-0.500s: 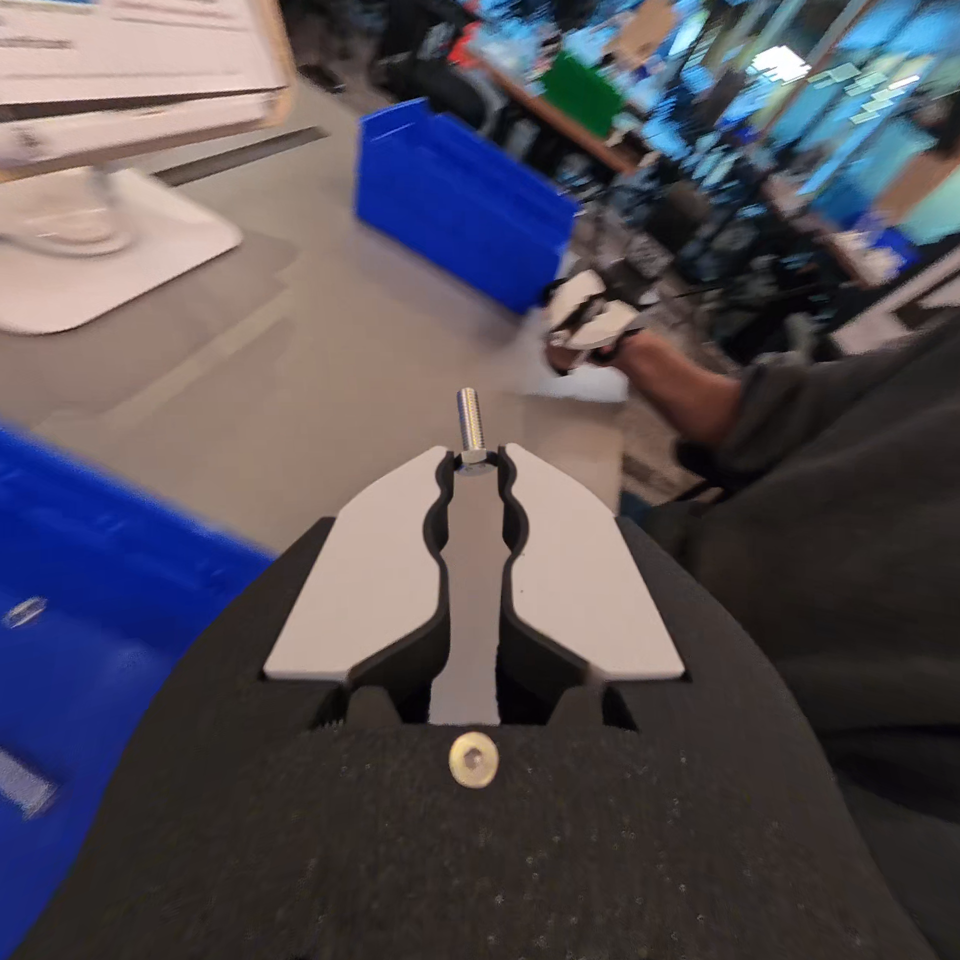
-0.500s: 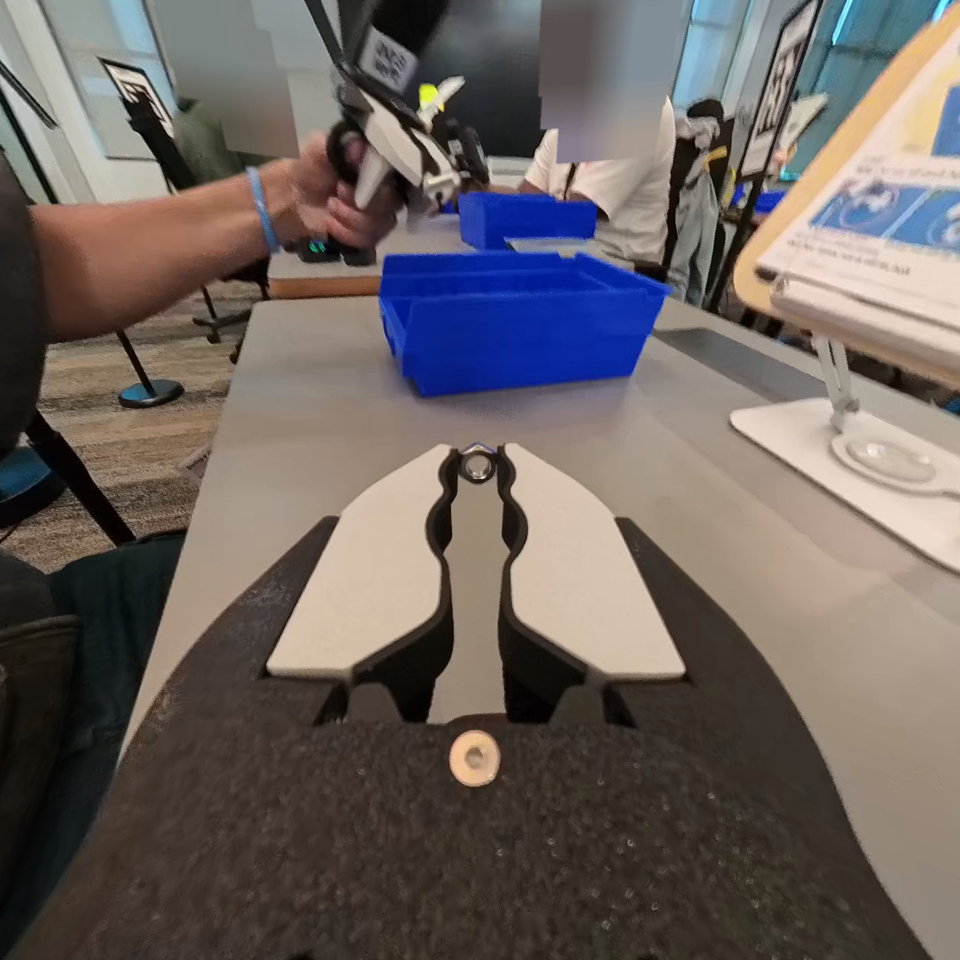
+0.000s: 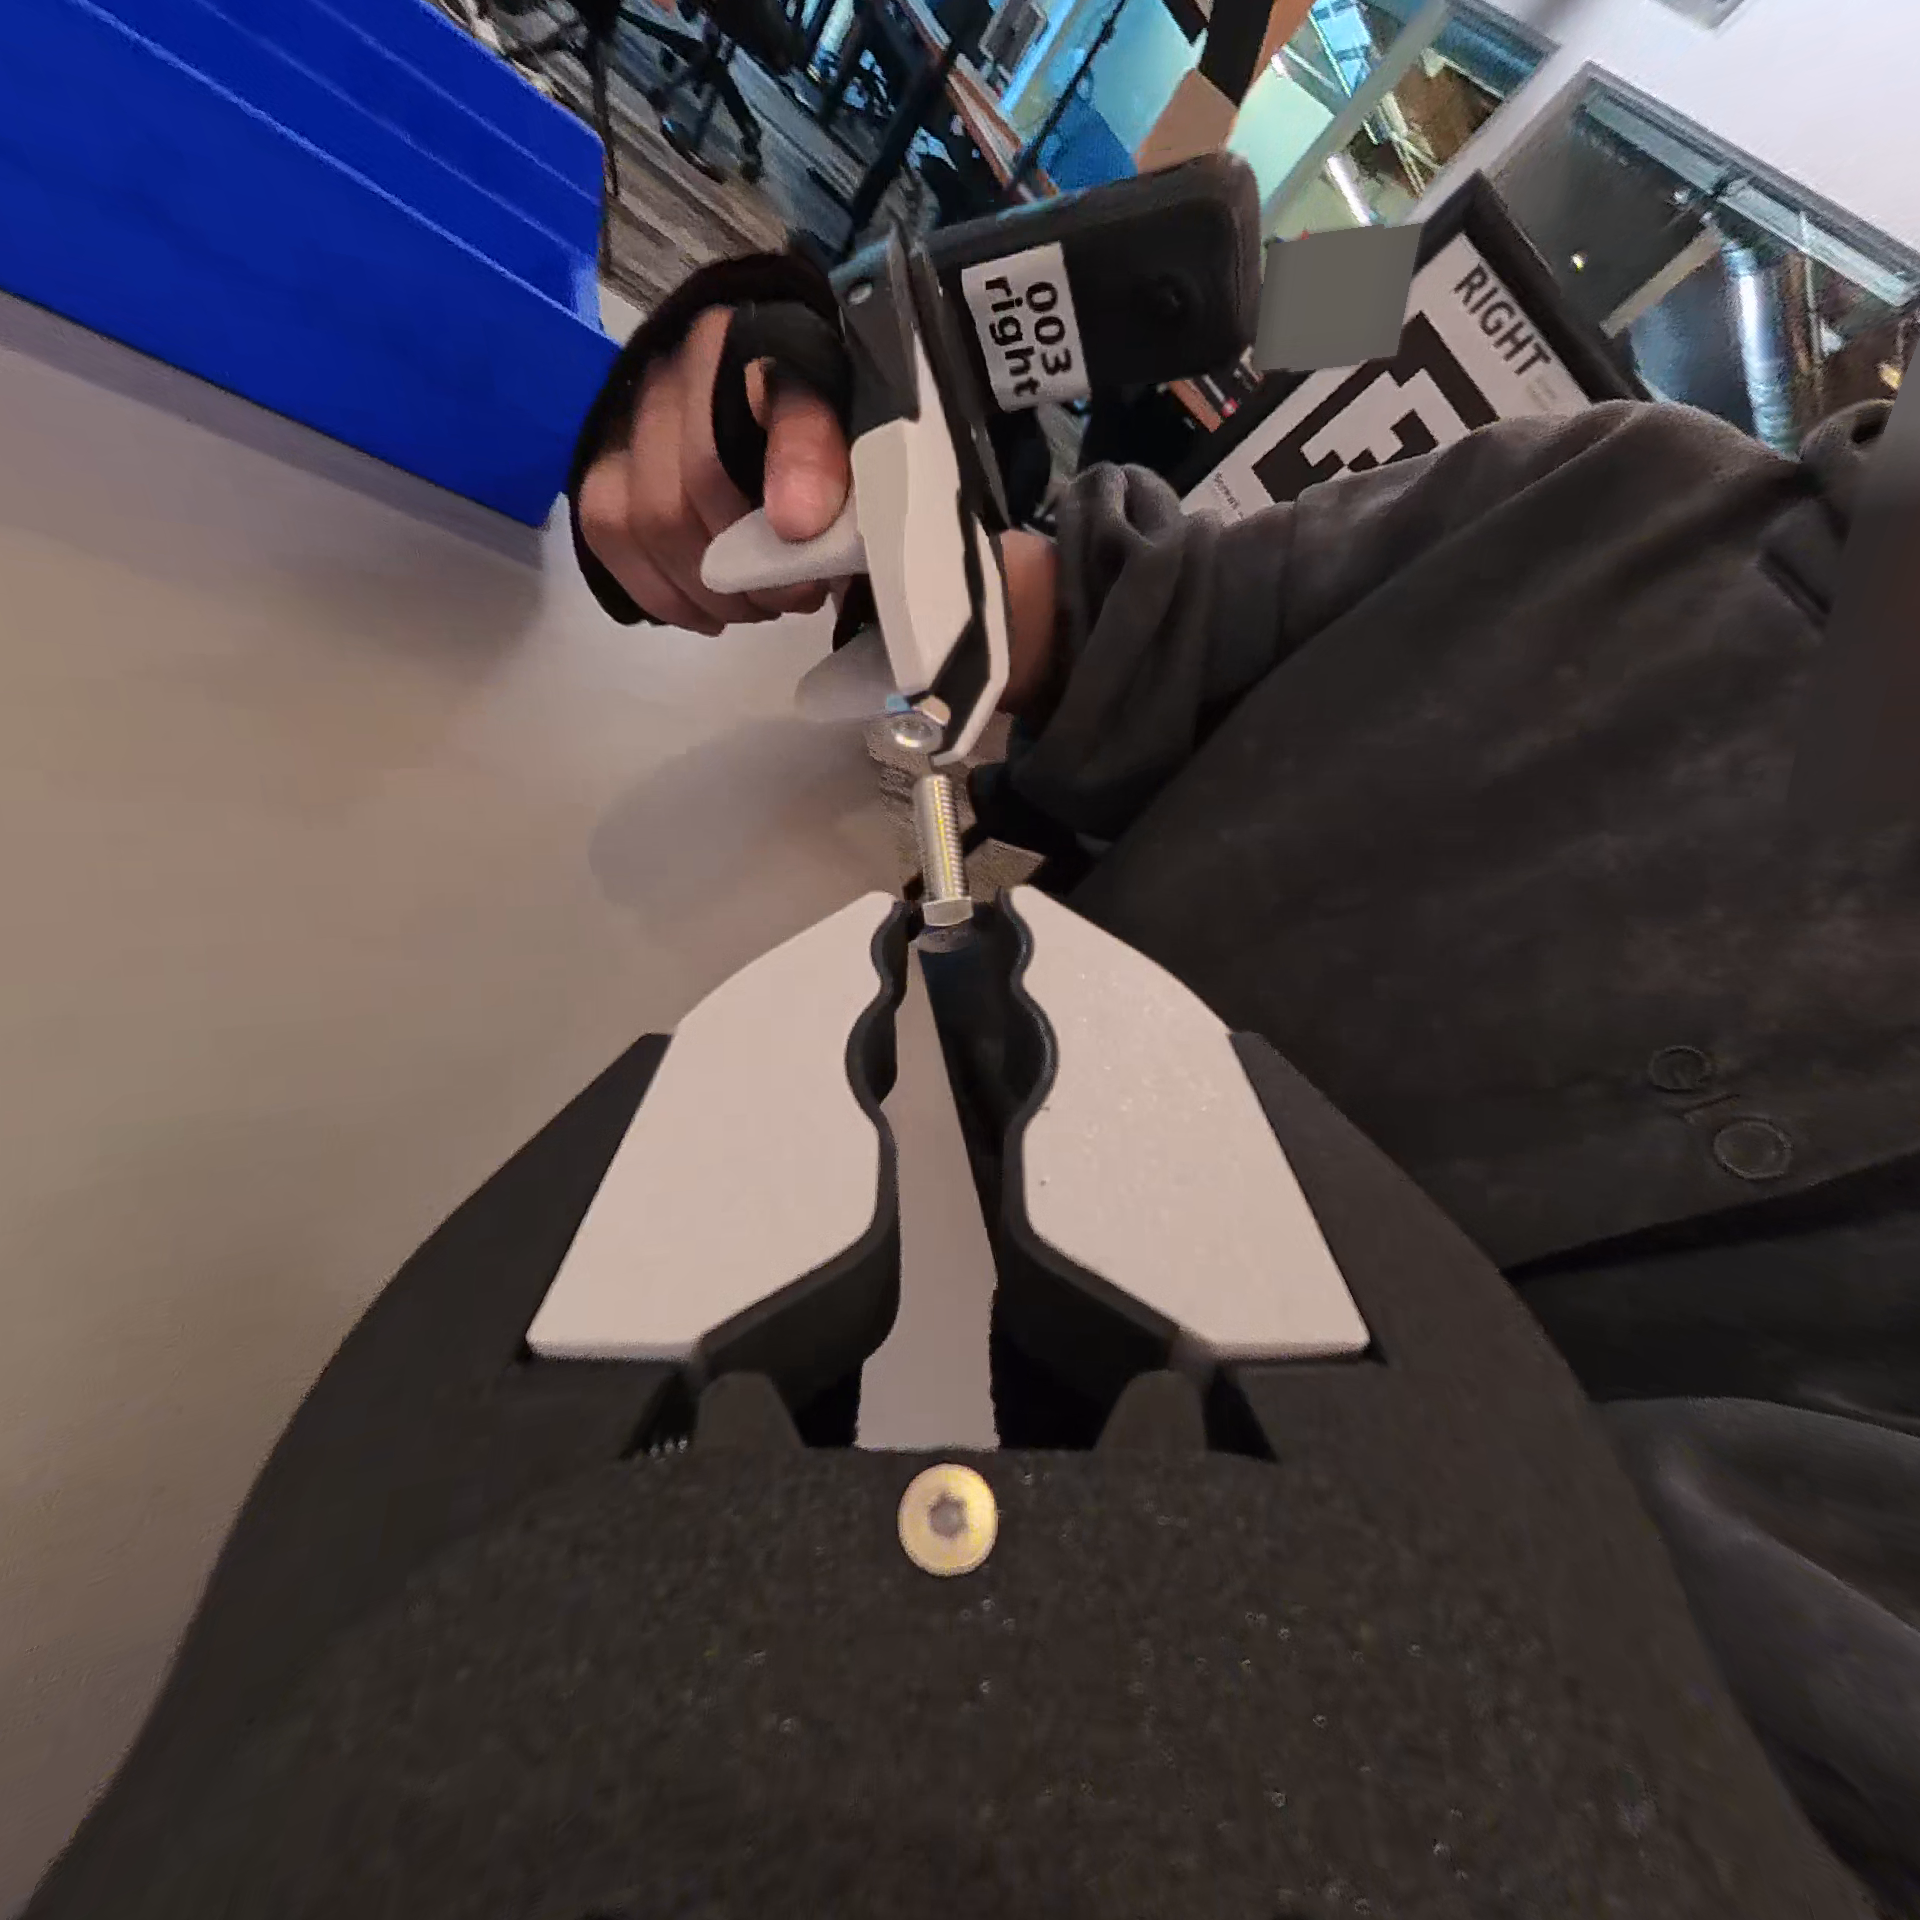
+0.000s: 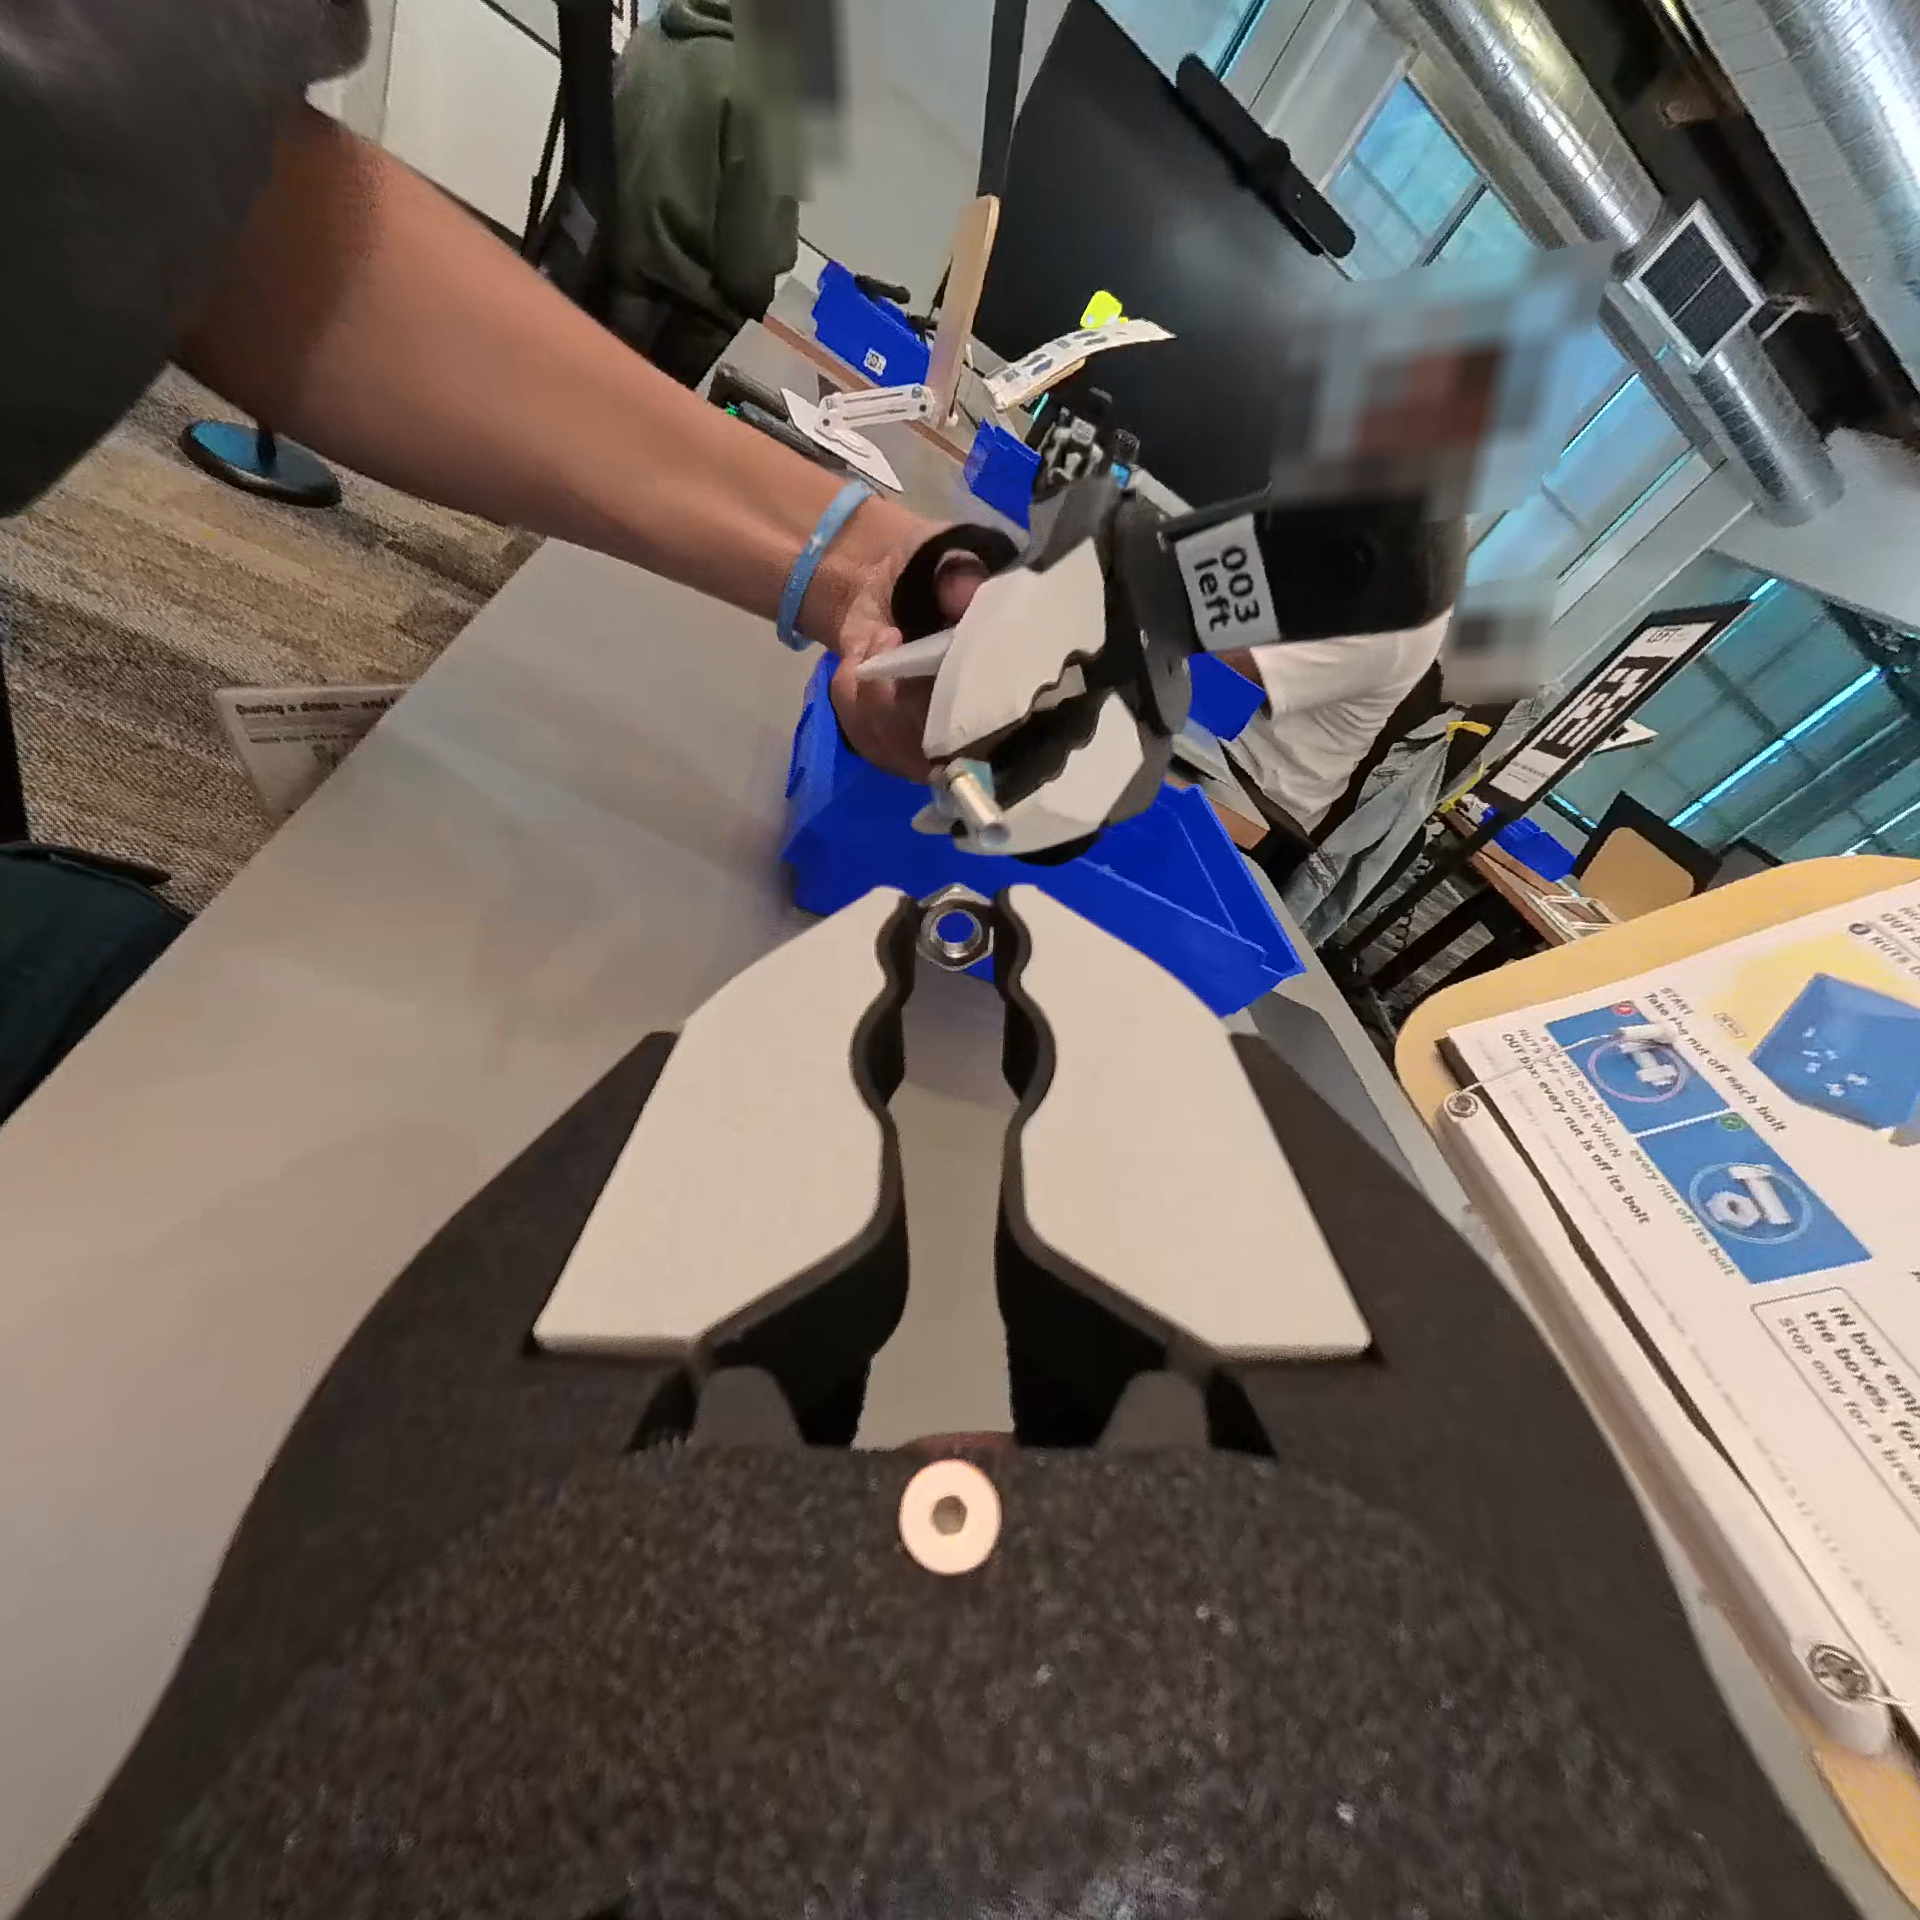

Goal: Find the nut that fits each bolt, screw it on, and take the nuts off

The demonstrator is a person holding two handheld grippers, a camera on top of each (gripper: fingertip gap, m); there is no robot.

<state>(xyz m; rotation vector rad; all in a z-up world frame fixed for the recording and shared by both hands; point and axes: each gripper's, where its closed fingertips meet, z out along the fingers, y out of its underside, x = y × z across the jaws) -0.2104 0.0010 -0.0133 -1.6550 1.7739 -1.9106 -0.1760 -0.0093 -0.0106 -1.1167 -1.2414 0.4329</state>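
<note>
Bolt (image 3: 943,844) was silver, threaded, hex head pinched at the tips of the left gripper (image 3: 943,920), shank pointing at the nut | nut (image 4: 954,934) was small, silver, hexagonal, clamped in the right gripper (image 4: 954,935), just short of the bolt's end, above the grey table (image 3: 260,831) near a blue bin (image 4: 1143,904)

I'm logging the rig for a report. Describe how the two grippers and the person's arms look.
Each gripper, left and right, has two pale grey flat fingers with wavy black inner edges on a black textured body with a central screw. Each carries a black camera block with a white label. One arm wears a dark grey sleeve; the other is bare with a blue wristband.
</note>
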